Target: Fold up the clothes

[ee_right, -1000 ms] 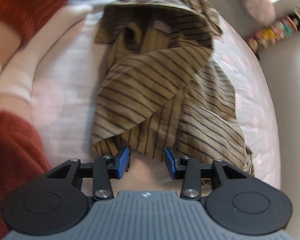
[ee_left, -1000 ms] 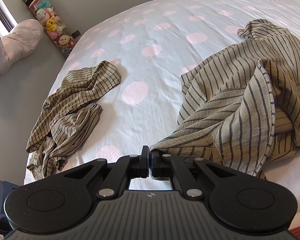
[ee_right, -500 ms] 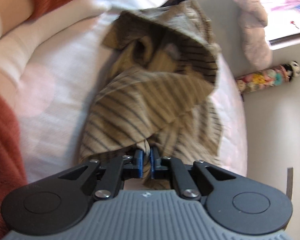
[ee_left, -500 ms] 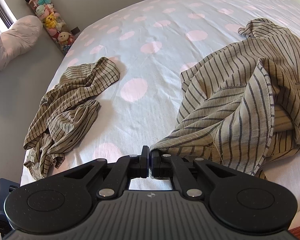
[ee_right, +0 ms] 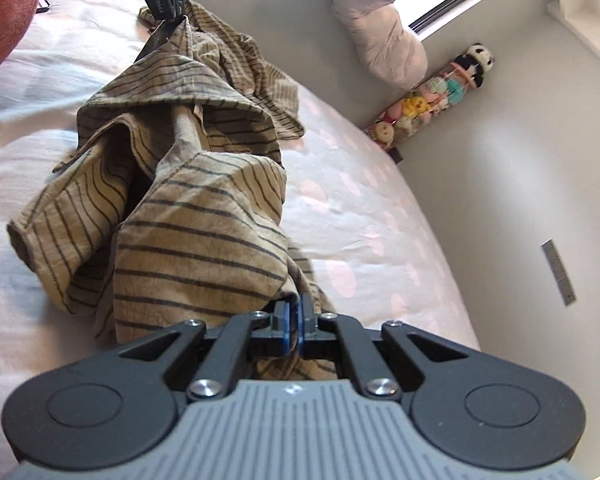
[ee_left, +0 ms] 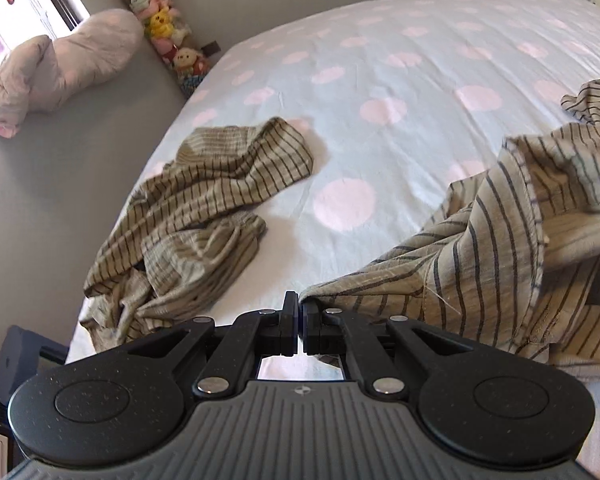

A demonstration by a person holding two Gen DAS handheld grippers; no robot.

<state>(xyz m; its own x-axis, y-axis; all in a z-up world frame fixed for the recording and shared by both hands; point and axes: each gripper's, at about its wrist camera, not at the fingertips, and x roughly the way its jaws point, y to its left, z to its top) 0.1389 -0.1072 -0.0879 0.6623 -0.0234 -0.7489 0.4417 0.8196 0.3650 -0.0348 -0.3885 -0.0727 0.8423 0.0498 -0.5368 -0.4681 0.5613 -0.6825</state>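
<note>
Right gripper (ee_right: 294,322) was spread a second ago, just short of the striped shirt (ee_right: 188,200); its jaws are now pinched on the near edge. Left gripper (ee_left: 300,320) jaws remain pressed together on another edge of the same shirt, its tip visible across the cloth in the right wrist view. Shirt is bunched and twisted, hanging between the two grips and partly off the bed (ee_left: 380,60). My read: both ends held, so it can be stretched out flat before any fold, but which edges are gripped is unclear. A second striped garment (ee_left: 196,216) lies crumpled near the bed edge, well apart. Bed has a pale sheet with pink dots; grey walls, pink pillow (ee_left: 56,64) by the window, tube of plush toys (ee_right: 432,96) at the wall.
</note>
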